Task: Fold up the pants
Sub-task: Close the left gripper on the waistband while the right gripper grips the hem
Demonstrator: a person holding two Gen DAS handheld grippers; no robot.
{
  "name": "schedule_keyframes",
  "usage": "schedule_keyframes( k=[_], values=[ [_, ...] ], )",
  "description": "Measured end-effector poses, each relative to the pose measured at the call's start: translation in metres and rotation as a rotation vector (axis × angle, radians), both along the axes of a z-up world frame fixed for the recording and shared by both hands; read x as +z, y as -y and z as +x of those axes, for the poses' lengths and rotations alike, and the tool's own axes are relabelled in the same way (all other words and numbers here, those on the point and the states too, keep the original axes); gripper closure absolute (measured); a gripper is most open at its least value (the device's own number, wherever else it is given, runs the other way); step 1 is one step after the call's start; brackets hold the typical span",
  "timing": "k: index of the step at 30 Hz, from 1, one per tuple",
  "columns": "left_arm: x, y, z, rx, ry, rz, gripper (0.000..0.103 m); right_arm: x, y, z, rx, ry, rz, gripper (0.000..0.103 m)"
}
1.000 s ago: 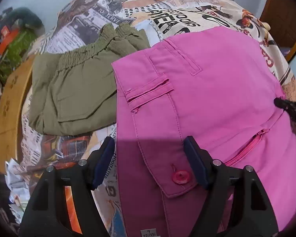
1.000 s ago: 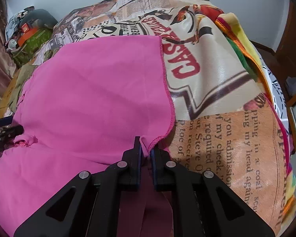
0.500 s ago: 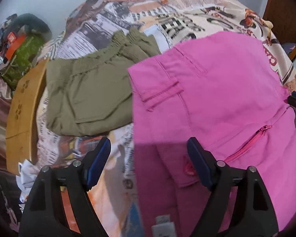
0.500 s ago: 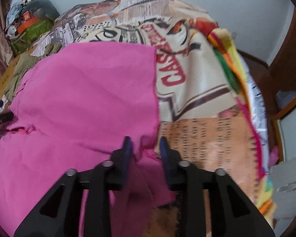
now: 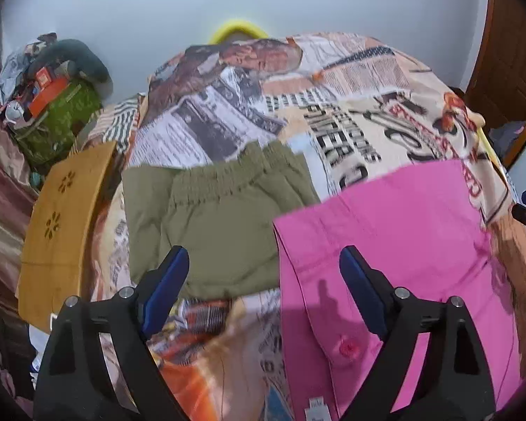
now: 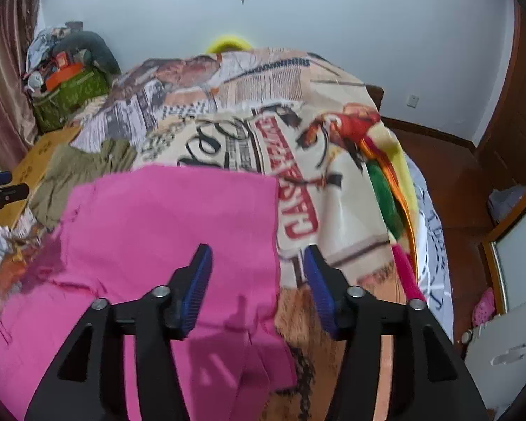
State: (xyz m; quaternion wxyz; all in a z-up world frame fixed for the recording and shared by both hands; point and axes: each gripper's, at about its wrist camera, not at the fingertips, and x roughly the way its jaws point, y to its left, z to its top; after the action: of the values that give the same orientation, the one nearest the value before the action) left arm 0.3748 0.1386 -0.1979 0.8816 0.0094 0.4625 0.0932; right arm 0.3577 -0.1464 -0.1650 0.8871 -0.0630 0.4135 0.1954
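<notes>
Bright pink woven cotton pants (image 5: 396, 231): folded flat into a broad rectangular panel on the newspaper-print bedcover. Pocket flap with a pink button (image 5: 347, 348) faces up near the waist end; white size label (image 5: 315, 407) shows at the near edge. In the right wrist view the pink fabric (image 6: 171, 224) lies smooth, its right edge straight, loose folds at the near corner.

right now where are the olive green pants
In the left wrist view, the olive green pants lie folded on the printed bedspread, just left of the pink pants, with the wooden board on their other side.
</notes>
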Motion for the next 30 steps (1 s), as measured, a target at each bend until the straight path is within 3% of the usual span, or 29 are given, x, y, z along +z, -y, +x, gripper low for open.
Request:
schedule_keyframes(
  k=[6,19,29,30],
  values=[
    [-0.004,-0.007,0.024,0.010,0.002,0.001,0.014,0.006,-0.010,0.021,0.009,0.031,0.017,0.045],
    [-0.073,-0.014,0.070,0.004,-0.130,-0.082,0.014,-0.039,-0.015,0.079,-0.025,-0.105,0.080,0.045],
    [-0.096,-0.008,0.081,-0.023,-0.126,-0.152,0.014,-0.062,-0.026,0.104,-0.031,-0.153,0.130,0.045],
    [-0.097,-0.008,0.081,-0.027,-0.125,-0.160,0.018,-0.064,-0.027,0.106,-0.032,-0.155,0.134,0.045]
  ],
)
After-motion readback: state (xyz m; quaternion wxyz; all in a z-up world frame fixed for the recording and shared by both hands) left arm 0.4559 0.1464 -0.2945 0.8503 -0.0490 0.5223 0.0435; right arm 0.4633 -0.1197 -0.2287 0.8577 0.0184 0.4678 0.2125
